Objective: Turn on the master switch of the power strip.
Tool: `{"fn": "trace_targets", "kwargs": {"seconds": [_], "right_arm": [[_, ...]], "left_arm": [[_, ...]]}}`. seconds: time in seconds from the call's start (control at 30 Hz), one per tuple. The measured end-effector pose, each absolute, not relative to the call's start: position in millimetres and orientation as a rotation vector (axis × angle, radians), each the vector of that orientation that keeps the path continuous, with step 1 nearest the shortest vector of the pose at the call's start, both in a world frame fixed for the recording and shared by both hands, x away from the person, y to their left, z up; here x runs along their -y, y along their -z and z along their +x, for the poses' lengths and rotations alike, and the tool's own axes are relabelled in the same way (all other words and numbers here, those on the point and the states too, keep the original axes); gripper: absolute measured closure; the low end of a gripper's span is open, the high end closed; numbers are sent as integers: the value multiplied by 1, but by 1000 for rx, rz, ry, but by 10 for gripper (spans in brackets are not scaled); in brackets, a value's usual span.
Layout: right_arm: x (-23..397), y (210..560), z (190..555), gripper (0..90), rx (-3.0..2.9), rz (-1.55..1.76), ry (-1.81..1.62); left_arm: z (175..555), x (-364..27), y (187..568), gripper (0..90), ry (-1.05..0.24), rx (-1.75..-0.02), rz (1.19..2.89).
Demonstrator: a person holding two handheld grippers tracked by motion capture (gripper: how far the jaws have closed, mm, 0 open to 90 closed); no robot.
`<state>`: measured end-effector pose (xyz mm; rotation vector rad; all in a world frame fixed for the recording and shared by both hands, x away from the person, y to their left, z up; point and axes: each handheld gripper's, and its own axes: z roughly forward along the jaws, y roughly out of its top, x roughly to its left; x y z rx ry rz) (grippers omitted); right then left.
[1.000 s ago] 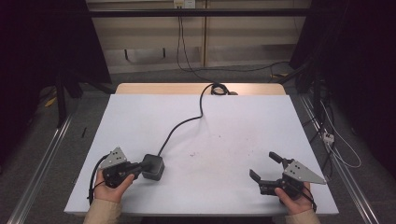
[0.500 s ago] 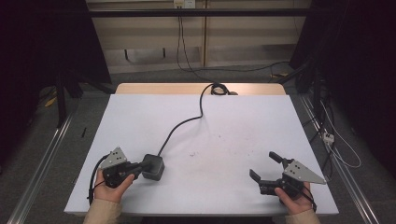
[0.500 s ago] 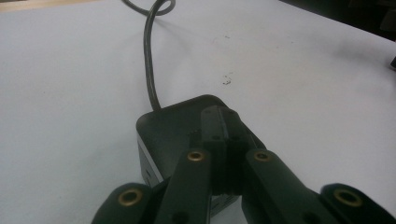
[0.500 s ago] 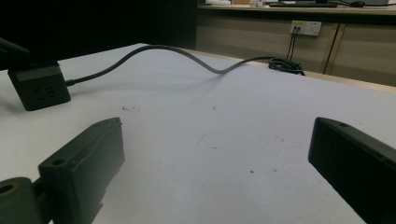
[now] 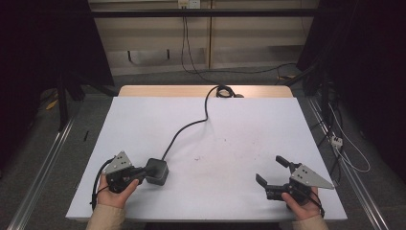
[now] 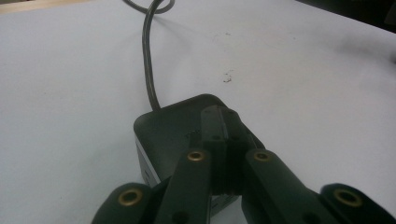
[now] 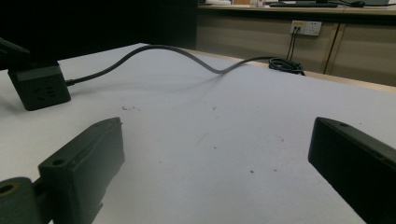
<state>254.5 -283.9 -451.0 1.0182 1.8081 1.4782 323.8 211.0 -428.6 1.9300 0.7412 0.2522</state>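
Note:
A black cube-shaped power socket [image 5: 158,171] sits on the white table [image 5: 249,124] at the front left. Its dark cable [image 5: 191,125] runs to the far edge. My left gripper [image 5: 145,173] is shut, its jaws pressed together with the tips lying on top of the socket [image 6: 163,133]; nothing shows between the jaws of the left gripper [image 6: 220,117]. At the front right my right gripper [image 5: 269,168] rests open and empty on the table. From the right gripper [image 7: 217,140] the socket [image 7: 39,88] is far off to the left, with its cable [image 7: 163,49] arching behind.
The cable ends in a small coil [image 5: 222,91] at the table's far wooden edge. Faint dark specks [image 5: 197,158] mark the middle of the white surface. Loose wires [image 5: 335,139] lie on the floor to the right.

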Motion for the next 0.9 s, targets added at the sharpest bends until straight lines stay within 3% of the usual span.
{"fn": "trace_targets", "kwargs": {"seconds": [0.9], "right_arm": [[284,451,255,29,-1804,1014,-1487]], "left_arm": [[325,-211,427,900,-243,-762,1927]]}}
